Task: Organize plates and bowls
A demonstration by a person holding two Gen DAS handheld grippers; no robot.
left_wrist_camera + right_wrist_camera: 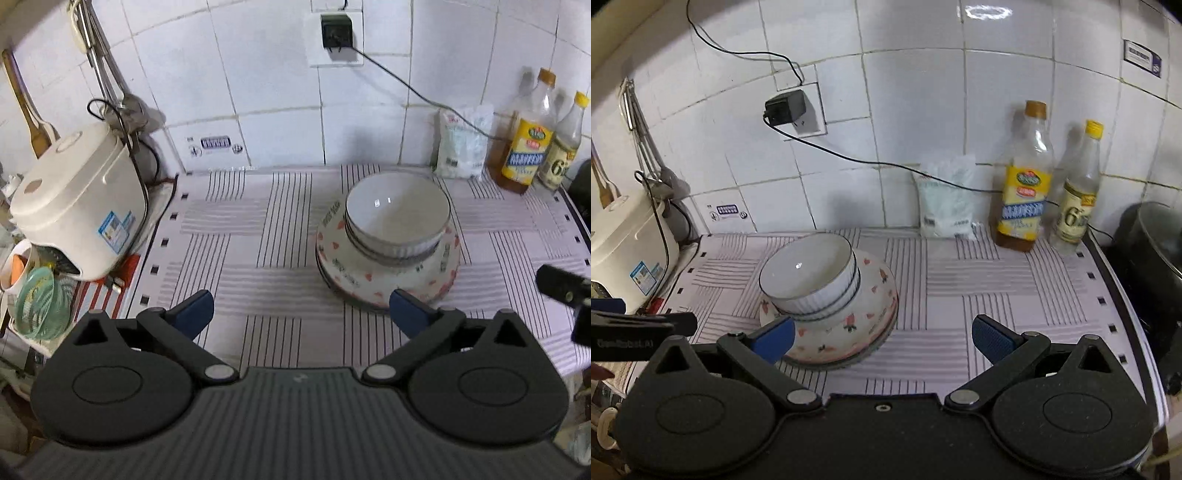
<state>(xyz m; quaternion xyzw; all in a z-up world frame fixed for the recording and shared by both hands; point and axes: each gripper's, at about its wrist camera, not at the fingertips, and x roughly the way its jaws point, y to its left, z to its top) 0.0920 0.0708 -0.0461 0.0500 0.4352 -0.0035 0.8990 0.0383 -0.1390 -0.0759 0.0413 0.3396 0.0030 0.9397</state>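
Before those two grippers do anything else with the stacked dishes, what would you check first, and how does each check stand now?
1. Left gripper empty and wide open: ok.
2. Right gripper empty and open: ok.
3. White ribbed bowls nested upright on top: ok.
4. Stack sitting level on the patterned dishes: not ok, it looks tilted.
5. Striped cloth bare beside the stack: ok.
6. Any dishes left elsewhere to stack: cannot tell.

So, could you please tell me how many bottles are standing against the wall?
2: the taller bottle, with a yellow label, beside the bag; the smaller bottle to its right, near the pot. Others could be out of view.
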